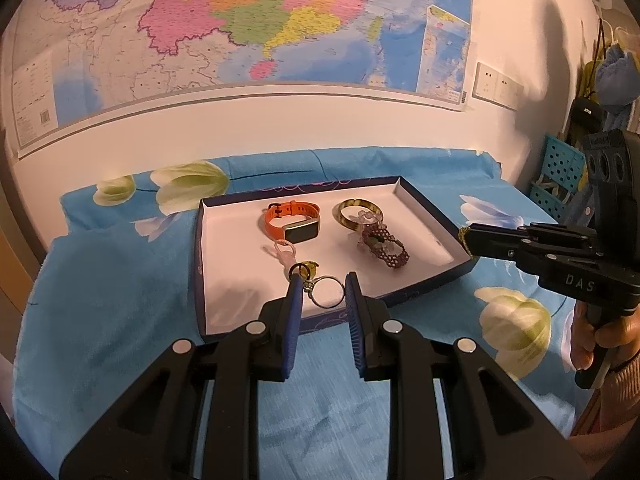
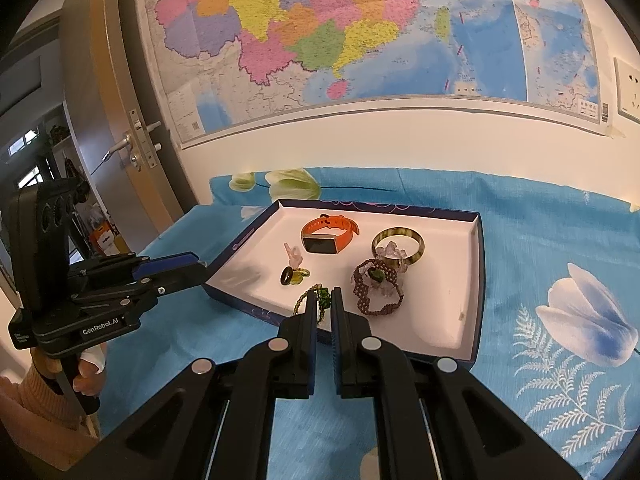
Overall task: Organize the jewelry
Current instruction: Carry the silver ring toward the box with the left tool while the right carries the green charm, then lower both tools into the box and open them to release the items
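Observation:
A dark blue tray (image 1: 434, 210) (image 2: 478, 276) with a white floor lies on the flowered cloth. In it are an orange watch (image 1: 294, 220) (image 2: 328, 234), a green-yellow bangle (image 1: 339, 216) (image 2: 396, 233), clear crystal beads (image 2: 390, 250), a maroon woven bracelet (image 1: 394, 256) (image 2: 362, 292), a pink charm (image 2: 294, 256) and two small rings (image 2: 294, 276). My left gripper (image 1: 322, 284) (image 2: 198, 270) is shut on a silver ring (image 1: 328, 307) over the tray's near edge. My right gripper (image 2: 322, 290) (image 1: 468, 238) is shut on a green-and-gold beaded cord (image 2: 299, 303) over the tray's near rim.
A blue cloth (image 1: 120, 320) with white flowers covers the surface up to the wall, where a large map (image 1: 240, 20) hangs. A door with a metal handle (image 2: 128, 144) stands at the left. A blue perforated basket (image 1: 560, 172) sits at the right. A hand (image 1: 608, 332) holds each gripper.

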Demonstrator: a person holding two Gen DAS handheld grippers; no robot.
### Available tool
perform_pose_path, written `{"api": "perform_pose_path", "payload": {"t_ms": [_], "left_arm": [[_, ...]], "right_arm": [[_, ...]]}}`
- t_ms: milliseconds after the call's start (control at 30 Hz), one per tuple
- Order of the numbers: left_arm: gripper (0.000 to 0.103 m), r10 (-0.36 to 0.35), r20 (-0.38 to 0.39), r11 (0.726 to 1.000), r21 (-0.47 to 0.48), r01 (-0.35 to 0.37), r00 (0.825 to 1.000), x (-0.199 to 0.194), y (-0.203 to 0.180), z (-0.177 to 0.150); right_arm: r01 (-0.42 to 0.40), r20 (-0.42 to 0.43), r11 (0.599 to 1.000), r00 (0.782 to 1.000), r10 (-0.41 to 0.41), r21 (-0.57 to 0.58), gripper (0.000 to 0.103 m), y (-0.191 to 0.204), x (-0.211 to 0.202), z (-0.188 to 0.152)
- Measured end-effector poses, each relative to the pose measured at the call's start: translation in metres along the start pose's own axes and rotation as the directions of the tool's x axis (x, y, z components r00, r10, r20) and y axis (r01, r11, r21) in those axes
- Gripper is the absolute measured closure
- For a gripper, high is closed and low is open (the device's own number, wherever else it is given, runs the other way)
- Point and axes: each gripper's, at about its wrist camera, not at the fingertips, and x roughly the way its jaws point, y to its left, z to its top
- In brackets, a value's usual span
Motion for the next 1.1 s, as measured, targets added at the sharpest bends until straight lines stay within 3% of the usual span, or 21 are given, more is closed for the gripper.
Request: {"api": "perform_pose_path", "payload": {"t_ms": [500, 1100], "left_arm": [[0.081, 0.022, -0.011, 1.000, -0.017, -0.022, 1.000, 0.017, 0.008, 0.008], [0.081, 0.025, -0.079, 0.999, -0.041, -0.028, 0.997, 0.062, 0.015, 0.013]], "right_arm": [[0.022, -0.008, 1.000, 1.000, -0.022, 0.009, 0.098, -0.012, 0.017, 0.011], [0.075, -0.098, 0.997, 0.992, -0.074, 0.001, 0.098, -0.027, 0.067, 0.016]]}}
